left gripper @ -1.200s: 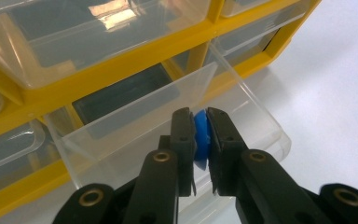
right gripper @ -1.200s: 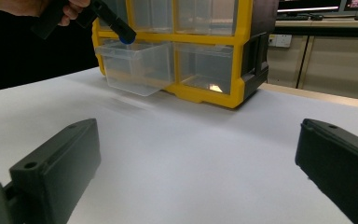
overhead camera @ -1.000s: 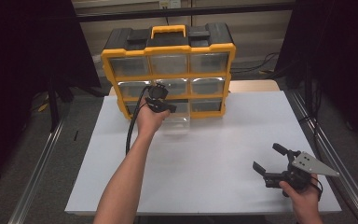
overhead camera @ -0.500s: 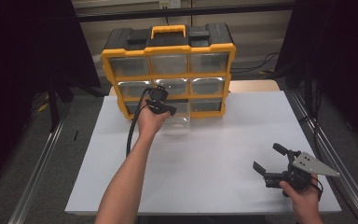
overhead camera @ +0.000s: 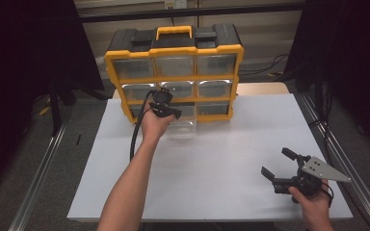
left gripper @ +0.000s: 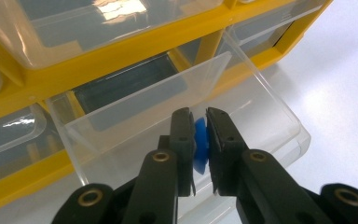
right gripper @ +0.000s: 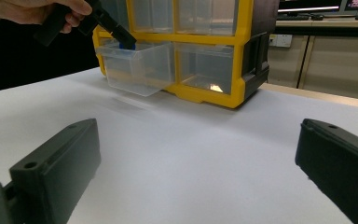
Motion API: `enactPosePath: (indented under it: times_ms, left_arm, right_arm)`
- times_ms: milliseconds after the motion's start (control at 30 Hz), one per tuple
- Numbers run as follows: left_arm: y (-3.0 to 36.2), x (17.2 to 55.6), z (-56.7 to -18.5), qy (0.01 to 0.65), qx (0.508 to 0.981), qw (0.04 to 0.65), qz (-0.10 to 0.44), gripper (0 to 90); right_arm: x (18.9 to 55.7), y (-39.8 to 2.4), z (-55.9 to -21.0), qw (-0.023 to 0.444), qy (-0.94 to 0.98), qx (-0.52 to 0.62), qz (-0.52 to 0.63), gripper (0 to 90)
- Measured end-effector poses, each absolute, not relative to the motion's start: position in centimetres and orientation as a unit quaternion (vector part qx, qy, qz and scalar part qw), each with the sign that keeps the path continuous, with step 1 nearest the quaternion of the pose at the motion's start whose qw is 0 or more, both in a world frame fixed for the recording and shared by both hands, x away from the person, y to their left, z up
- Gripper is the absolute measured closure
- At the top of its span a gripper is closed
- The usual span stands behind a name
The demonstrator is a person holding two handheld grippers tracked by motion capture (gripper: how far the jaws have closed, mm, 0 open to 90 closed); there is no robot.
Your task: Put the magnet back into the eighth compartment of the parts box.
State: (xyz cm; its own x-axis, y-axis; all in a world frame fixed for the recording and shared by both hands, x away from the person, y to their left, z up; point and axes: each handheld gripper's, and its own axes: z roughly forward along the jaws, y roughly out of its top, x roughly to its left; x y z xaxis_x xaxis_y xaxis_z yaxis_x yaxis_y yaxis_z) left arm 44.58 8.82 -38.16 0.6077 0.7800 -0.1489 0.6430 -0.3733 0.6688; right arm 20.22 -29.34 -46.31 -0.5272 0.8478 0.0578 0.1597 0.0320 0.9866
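We hold a small blue piece (left gripper: 200, 144) pinched between the narrow jaws of our left gripper (left gripper: 198, 140), poised over the clear drawer (left gripper: 261, 116) pulled out from the bottom row of the yellow organizer (overhead camera: 173, 53). Our right gripper (overhead camera: 280, 167) rests near the right edge of the white table (overhead camera: 212, 159), jaws wide and empty. To do this well, we should lower the piece inside the drawer walls before opening, so it cannot bounce out.

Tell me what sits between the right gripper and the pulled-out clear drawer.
Nothing: in the right gripper view, only bare white table runs from the open right gripper to the clear drawer.
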Motion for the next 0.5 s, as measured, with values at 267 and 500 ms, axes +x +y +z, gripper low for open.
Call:
enactPosePath:
  times_ms: [267, 500]
  left_arm:
    - [8.98, 44.51, -38.17, 0.436, 0.819, 0.360, 0.095, 72.8]
    - [9.29, 44.13, -38.10, 0.438, 0.815, 0.369, 0.095, 65.2]
  right_arm:
    - [20.23, -29.33, -46.33, 0.297, 0.655, 0.384, 0.579, 0.0]
    - [20.21, -29.29, -46.35, 0.296, 0.655, 0.385, 0.579, 0.0]
